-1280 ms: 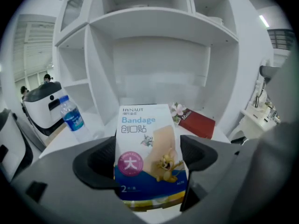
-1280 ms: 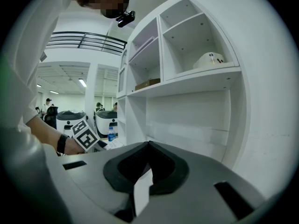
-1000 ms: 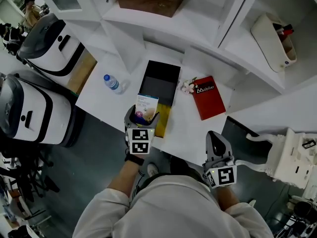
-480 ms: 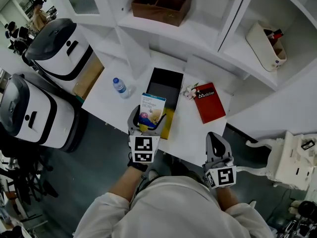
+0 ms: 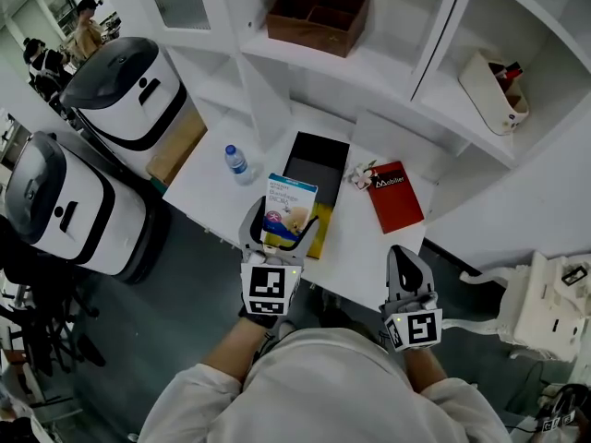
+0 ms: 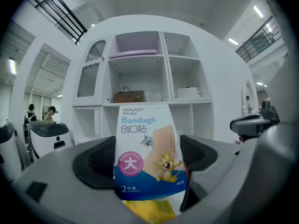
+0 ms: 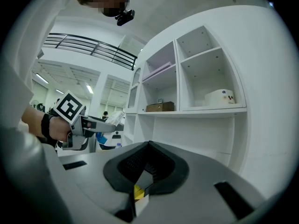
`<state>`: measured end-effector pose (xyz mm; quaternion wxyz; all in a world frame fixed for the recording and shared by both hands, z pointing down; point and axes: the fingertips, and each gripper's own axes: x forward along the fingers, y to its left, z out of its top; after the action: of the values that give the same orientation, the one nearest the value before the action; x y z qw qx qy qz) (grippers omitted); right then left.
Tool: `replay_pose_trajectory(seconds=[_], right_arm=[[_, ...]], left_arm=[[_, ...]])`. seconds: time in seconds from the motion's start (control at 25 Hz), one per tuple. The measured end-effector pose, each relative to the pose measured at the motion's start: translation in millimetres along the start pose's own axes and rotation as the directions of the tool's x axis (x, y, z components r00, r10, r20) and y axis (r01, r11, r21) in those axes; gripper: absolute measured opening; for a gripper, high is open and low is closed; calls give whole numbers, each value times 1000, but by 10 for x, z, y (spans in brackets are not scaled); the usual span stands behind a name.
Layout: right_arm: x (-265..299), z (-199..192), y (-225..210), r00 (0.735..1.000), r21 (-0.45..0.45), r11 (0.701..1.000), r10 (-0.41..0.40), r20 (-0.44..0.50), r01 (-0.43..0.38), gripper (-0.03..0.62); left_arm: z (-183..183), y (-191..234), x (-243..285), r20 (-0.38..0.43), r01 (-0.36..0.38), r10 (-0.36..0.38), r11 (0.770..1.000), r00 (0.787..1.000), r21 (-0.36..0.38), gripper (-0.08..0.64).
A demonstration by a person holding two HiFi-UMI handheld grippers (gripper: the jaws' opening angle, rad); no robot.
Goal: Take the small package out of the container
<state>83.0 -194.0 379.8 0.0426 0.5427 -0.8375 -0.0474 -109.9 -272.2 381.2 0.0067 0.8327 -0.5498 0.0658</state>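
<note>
The small package (image 5: pixel 289 209), a white and blue bandage box with a cartoon print, stands upright in my left gripper (image 5: pixel 277 233), above the near end of the container. In the left gripper view the package (image 6: pixel 147 148) fills the middle, and the left gripper (image 6: pixel 148 164) is shut on its lower part. The container (image 5: pixel 317 187) is a long black open box with a yellow near end, lying on the white table (image 5: pixel 212 187). My right gripper (image 5: pixel 409 280) hangs off the table's near edge, shut with nothing in it; its view shows the right gripper (image 7: pixel 144 171) with jaws together.
A water bottle (image 5: pixel 237 162) stands left of the container. A red book (image 5: pixel 398 196) and a small flower piece (image 5: pixel 362 172) lie to its right. White shelves behind hold a brown wooden box (image 5: pixel 318 4) and a white pouch (image 5: pixel 494 86). Two white and black bins (image 5: pixel 120 86) stand at the left.
My left gripper has risen with the package, which now stands higher over the container's near end. The right gripper has stayed where it was.
</note>
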Motion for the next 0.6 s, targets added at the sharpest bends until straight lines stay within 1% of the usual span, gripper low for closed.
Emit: replay_pose_trajectory(seconds=[0.44, 0.6], right_arm=[[-122, 113, 104, 1000, -6, 1000, -10, 22, 10, 23], [-146, 143, 139, 1000, -11, 1000, -9, 28, 9, 23]], left_arm=[[335, -44, -388, 109, 4, -6, 1000, 994, 11, 433], [389, -55, -491, 118, 3, -2, 1000, 993, -6, 433]])
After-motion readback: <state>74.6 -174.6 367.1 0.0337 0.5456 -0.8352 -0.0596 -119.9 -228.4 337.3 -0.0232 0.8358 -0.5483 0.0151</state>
